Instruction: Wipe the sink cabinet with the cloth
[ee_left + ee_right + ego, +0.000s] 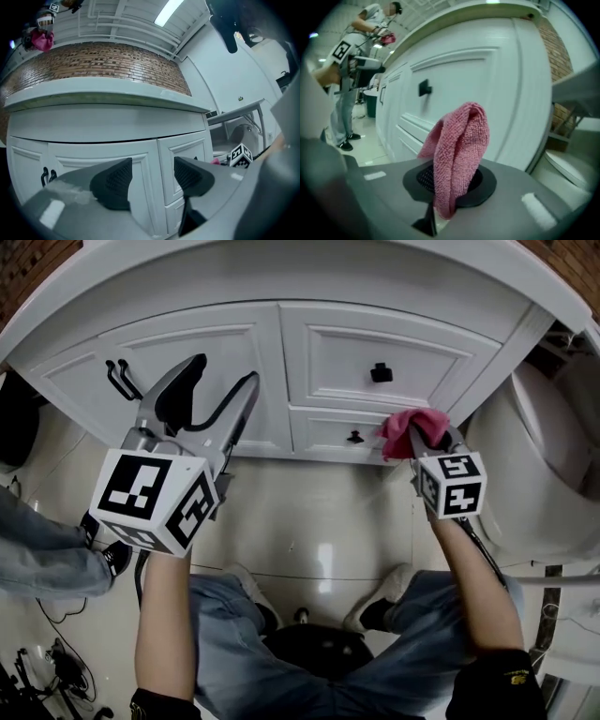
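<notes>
The white sink cabinet (234, 362) filled the top of the head view, its front showing no streaks, damp patches or dirt, so nothing in the pictures told which parts had been wiped. Judged from that, picking up the cloth was done and it had reached the cabinet, while most or all of the wiping looked left to do.

The left gripper (223, 371) hovered before the left-hand door, its jaws spread wide with nothing between them, just right of the black door handle (117, 379). It seemed to have no part in the work at that moment.

The right gripper (427, 432) was low at the cabinet's right edge, its jaws pinching the pink cloth (408, 426), which stood up from them in a folded bunch. The cloth lay at the right end of the lower drawer (323, 427), right of its small black knob (354, 437) and below the upper drawer's knob (381, 372). Whether the cloth touched the drawer face could not be told.
</notes>
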Demonstrator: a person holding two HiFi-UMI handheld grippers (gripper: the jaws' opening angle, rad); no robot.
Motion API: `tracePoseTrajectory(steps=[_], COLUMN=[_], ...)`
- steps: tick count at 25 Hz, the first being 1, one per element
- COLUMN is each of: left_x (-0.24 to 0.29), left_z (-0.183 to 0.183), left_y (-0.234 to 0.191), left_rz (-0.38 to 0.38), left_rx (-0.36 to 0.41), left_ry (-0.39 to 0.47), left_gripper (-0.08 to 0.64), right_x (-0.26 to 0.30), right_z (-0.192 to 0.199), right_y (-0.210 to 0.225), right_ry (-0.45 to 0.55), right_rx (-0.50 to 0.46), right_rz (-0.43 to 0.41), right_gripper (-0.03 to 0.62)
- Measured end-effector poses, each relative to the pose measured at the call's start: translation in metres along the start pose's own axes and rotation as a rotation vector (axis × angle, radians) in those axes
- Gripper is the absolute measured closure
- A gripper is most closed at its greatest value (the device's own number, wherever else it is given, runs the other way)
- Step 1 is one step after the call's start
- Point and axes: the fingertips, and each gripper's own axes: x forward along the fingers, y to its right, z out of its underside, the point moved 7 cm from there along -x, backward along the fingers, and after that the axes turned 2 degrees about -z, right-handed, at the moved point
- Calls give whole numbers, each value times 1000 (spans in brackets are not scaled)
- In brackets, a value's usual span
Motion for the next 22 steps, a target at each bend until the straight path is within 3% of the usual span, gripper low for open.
tracePoseTrajectory(steps=[3,7,9,13,15,18,22], left_x=[4,8,9,9,8,1,-11], left_z=[-1,-1,-1,3,6,7,6], left_y=[2,8,9,5,2,-2,-6], left_rz=[13,20,24,12,1,-15,-32], left_rx=[1,3,10,12,13,10,11], left_ry=[-1,-1,-5,-23,-36,-42,-34], left_gripper=[278,278,278,278,278,278,278], right_x=[-14,-13,0,40,58,80,100], right_z=[10,8,8,2,-4,-14,-20], right_y=[30,25,-1,-91,-131,-163,-164], right_ry=[-11,-4,8,21,33,44,28], right_rx=[112,135,134,136,108,93,160], right_rz=[53,65,-31,-330,-439,-488,-428], right_gripper=[543,543,543,543,543,543,543])
